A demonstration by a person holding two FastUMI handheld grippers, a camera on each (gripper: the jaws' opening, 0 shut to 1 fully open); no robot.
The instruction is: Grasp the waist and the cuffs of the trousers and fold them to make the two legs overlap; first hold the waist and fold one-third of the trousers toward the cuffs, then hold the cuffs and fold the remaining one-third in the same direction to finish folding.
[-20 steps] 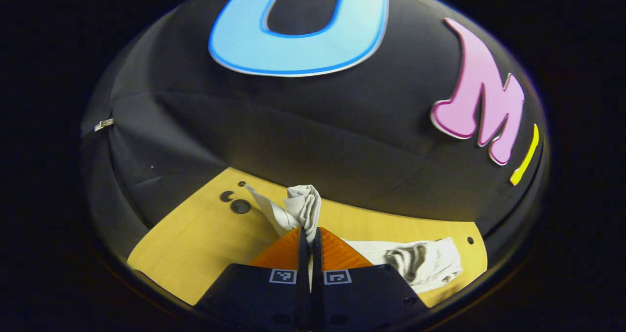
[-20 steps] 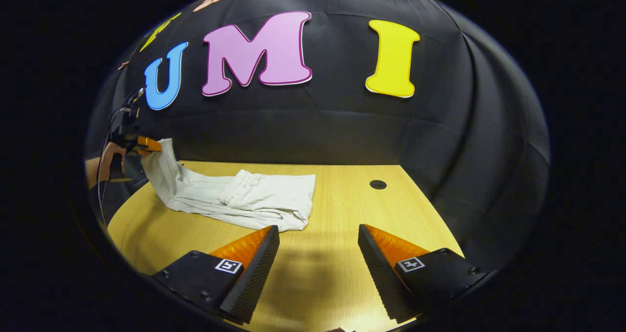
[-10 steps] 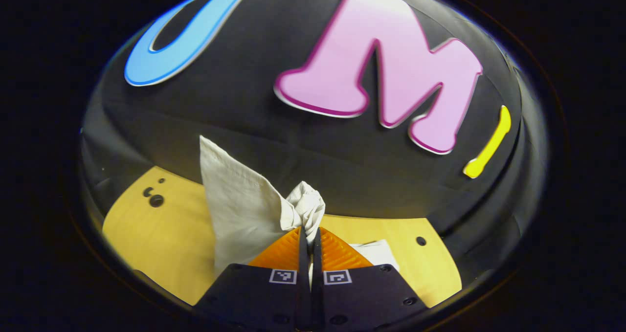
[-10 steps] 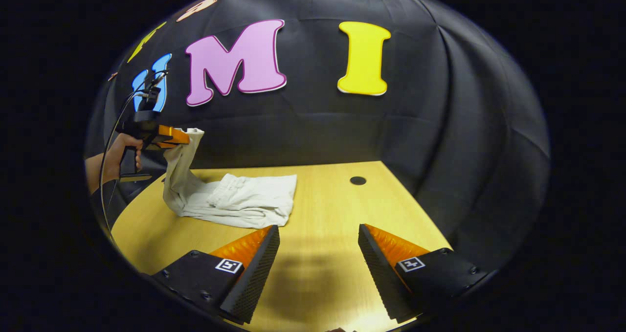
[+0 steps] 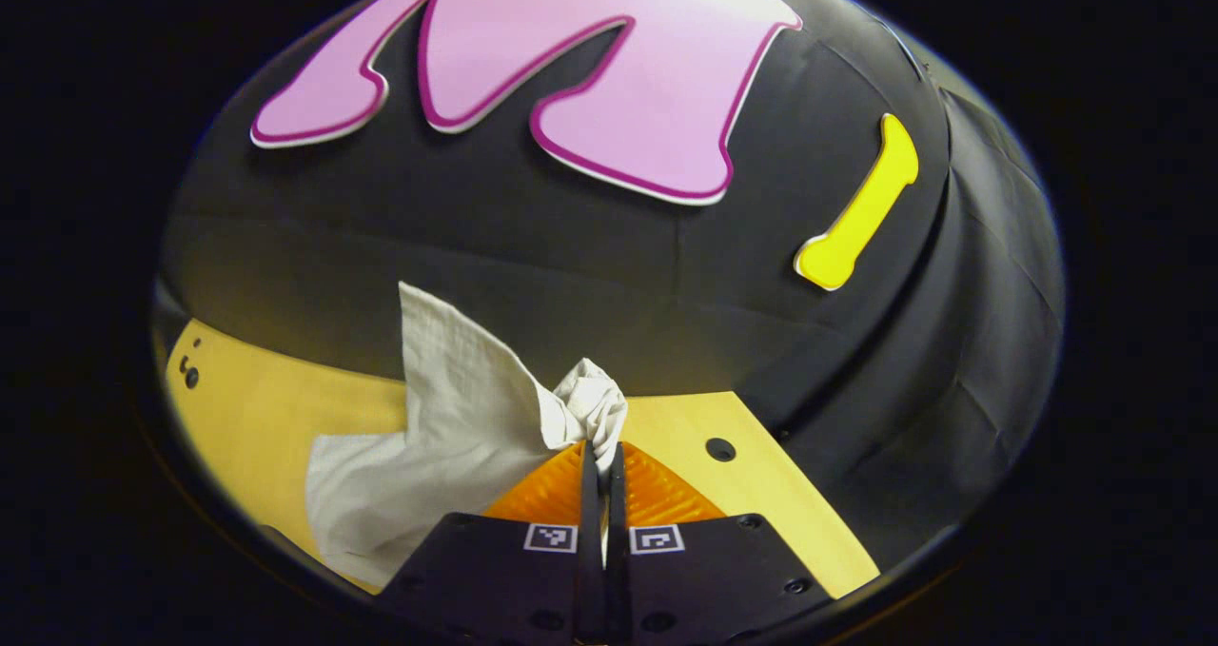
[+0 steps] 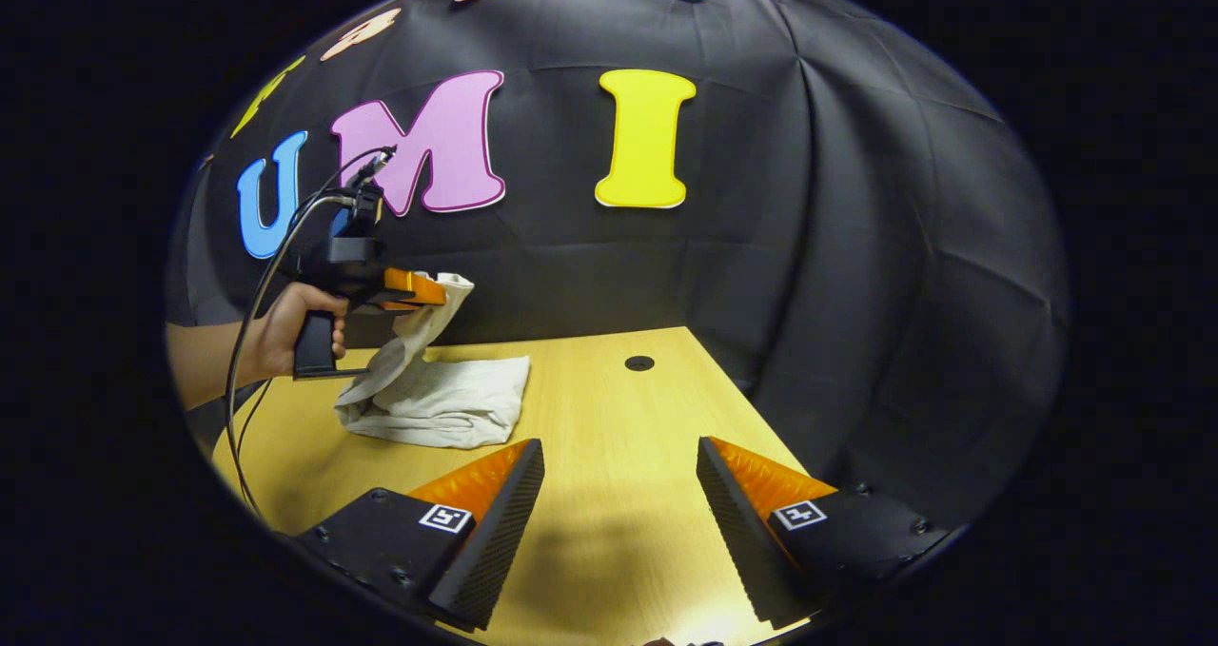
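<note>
trousers [image 6: 447,401] hang pinched in raised left claw [image 5: 602,456].

Trousers [image 6: 438,401]: off-white, plain, unpatterned; creases read as grey shadow; same pale cloth in left gripper view [image 5: 447,418].
Table [image 6: 609,418]: yellow-tan wood, faint straight grain; round black hole [image 6: 639,363] near far edge; small black holes [image 5: 189,374] at far-left corner in left gripper view.
Left gripper [image 6: 440,294] body: black, with black cable [image 6: 249,342].
Right gripper [image 6: 618,456] body: black; small black-and-white square marker [image 6: 445,518] on each finger base.
</note>
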